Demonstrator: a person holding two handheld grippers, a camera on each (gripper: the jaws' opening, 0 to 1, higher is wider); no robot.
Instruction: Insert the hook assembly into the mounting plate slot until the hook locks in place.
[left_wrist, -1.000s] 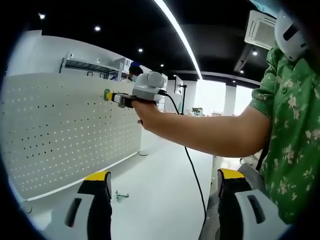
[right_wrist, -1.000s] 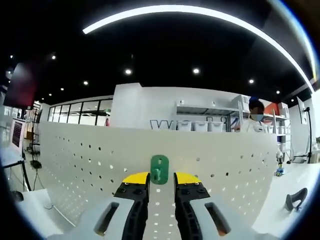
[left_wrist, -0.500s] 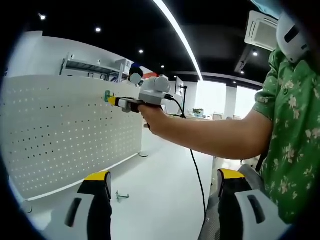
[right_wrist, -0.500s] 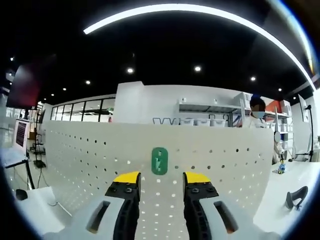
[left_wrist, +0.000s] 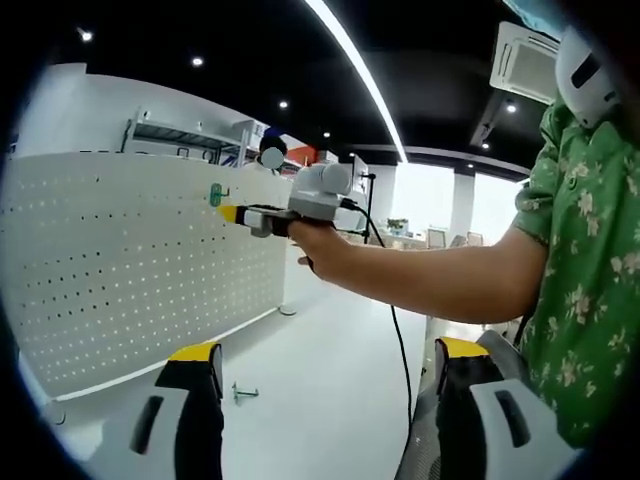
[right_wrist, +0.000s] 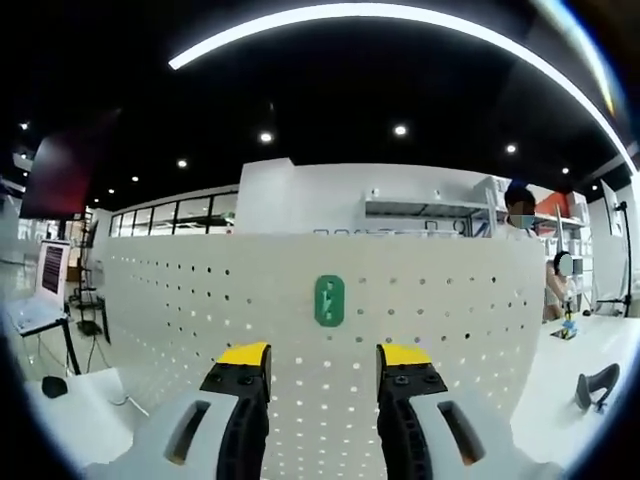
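A green hook assembly (right_wrist: 329, 301) sits on the upright white perforated mounting plate (right_wrist: 180, 310), near its top edge. My right gripper (right_wrist: 325, 357) is open just short of it, with nothing between its jaws. In the left gripper view the same hook (left_wrist: 215, 195) shows as a small green tab on the plate (left_wrist: 110, 260), and the right gripper (left_wrist: 232, 213) hovers a little off it in a person's hand. My left gripper (left_wrist: 325, 362) is open and empty low over the white table (left_wrist: 320, 400).
A small metal hook part (left_wrist: 241, 391) lies on the table near the plate's foot. A cable hangs from the right gripper. A person in a green flowered shirt (left_wrist: 585, 270) fills the right side. A dark object (right_wrist: 596, 385) rests on the table at far right.
My right gripper let go of the green hook, opened, and pulled back from the plate. The hook stays on the plate. The left gripper has not moved.
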